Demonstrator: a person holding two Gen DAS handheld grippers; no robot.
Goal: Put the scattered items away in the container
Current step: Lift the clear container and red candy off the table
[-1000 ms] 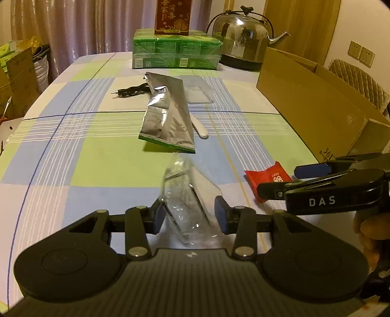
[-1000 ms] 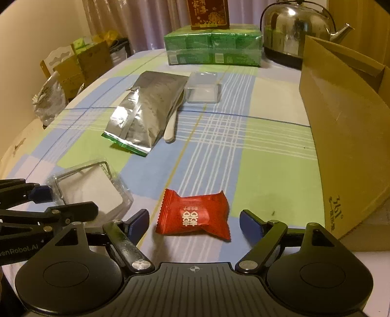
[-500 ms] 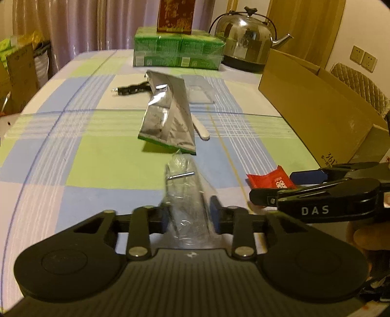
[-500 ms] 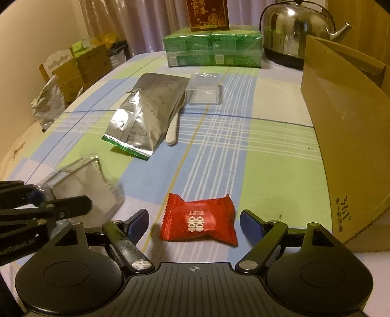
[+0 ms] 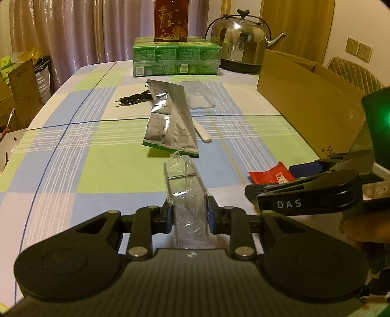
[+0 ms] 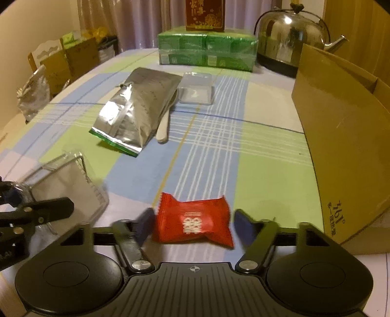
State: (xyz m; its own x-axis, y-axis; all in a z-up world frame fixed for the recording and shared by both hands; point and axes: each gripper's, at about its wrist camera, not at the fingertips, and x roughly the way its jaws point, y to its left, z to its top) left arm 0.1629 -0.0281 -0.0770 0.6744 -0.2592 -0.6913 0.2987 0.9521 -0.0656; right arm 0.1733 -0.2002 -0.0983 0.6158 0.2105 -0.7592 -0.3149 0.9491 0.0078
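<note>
My left gripper [image 5: 190, 215] is shut on a clear plastic box [image 5: 186, 192], held on edge just above the tablecloth; the box also shows in the right wrist view [image 6: 65, 185]. My right gripper [image 6: 192, 225] is open, its blurred pads on both sides of a red candy packet [image 6: 193, 220] lying on the cloth; the packet also shows in the left wrist view [image 5: 269, 175]. The cardboard box [image 6: 346, 136] stands open at the right. Farther back lie a silver foil pouch [image 6: 136, 109], a white spoon [image 6: 163, 124], a second clear plastic box [image 6: 196, 89] and a black cable [image 5: 132, 98].
A green carton pack [image 6: 207, 52] with a red box [image 6: 204, 14] on top and a steel kettle [image 6: 290, 40] stand at the table's far end. Cardboard boxes and bags [image 6: 63, 61] sit beyond the left edge. A chair [image 5: 353, 75] stands behind the cardboard box.
My left gripper closed on the clear plastic box and tipped it up on edge. My right gripper moved forward around the red candy packet and its fingers are narrowing.
</note>
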